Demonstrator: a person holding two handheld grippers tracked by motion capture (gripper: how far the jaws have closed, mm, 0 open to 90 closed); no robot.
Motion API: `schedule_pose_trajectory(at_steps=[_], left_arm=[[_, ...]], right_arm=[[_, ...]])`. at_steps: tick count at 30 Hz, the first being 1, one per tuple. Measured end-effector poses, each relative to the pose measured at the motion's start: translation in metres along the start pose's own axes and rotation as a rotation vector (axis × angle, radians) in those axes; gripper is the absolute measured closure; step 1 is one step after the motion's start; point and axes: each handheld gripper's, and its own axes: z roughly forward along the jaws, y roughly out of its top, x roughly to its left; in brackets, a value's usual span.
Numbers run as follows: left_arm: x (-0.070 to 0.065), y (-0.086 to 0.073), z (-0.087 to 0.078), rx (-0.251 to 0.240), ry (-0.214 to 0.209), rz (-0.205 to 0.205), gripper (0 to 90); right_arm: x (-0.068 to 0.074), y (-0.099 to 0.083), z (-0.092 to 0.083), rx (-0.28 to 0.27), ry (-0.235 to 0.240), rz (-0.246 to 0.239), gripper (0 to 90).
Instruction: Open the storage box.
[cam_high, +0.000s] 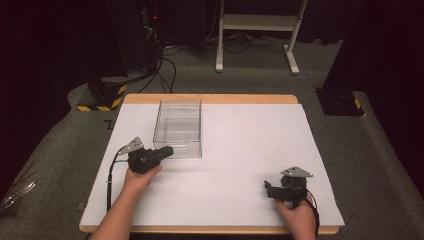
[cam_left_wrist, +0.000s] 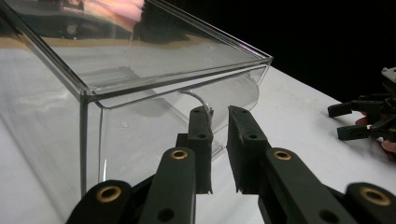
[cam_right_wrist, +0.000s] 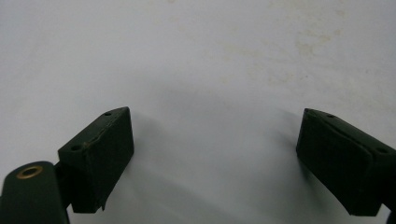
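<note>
A clear plastic box stands left of centre at the back of the white table. My left gripper points at the box's near left corner. In the left gripper view its jaws stand a narrow gap apart, just before a curved clear flap under the box's top edge. I see nothing clamped between them. My right gripper rests at the near right of the table, and its jaws are spread wide over bare white surface. It also appears far off in the left gripper view.
The white sheet covers a wooden tabletop whose edge shows at the back. Beyond it are grey carpet, cables, a white frame stand and a yellow-black striped base.
</note>
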Motion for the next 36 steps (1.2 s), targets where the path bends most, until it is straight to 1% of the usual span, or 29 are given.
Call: schedule_pose_trajectory(at_steps=[9,12,17,18,21,22,24,27,31,36], left_arm=[[-0.006,-0.004,-0.006,0.003,-0.015,0.003,80.3],[-0.008,-0.005,-0.009,0.005,-0.018,0.011,80.4],[-0.012,-0.009,-0.012,-0.001,-0.026,0.006,80.7],[-0.012,-0.010,-0.013,-0.004,-0.028,0.013,80.8],[-0.014,-0.012,-0.015,-0.008,-0.036,0.004,81.0],[-0.015,-0.012,-0.016,-0.008,-0.035,0.002,81.1],[-0.017,-0.012,-0.017,-0.001,-0.033,0.012,81.1],[-0.020,-0.013,-0.020,0.001,-0.035,0.014,81.2],[-0.024,-0.016,-0.022,-0.002,-0.033,0.008,81.3],[-0.027,-0.016,-0.025,0.011,-0.034,0.015,81.4]], right_arm=[[0.000,0.000,0.000,0.000,0.000,0.000,11.0],[0.000,0.000,0.000,0.001,0.001,0.001,11.0],[0.000,0.000,0.000,0.001,0.001,0.001,11.0],[0.000,0.000,0.000,0.001,0.001,0.001,11.0],[0.000,0.000,0.000,0.001,0.001,0.001,11.0],[0.000,0.000,0.000,0.001,0.001,0.001,11.0],[0.000,0.000,0.000,0.001,0.001,0.003,11.0],[0.000,0.000,0.000,0.001,0.001,0.001,11.0],[0.000,0.000,0.000,0.001,0.001,0.003,11.0],[0.000,0.000,0.000,0.000,0.001,0.003,11.0]])
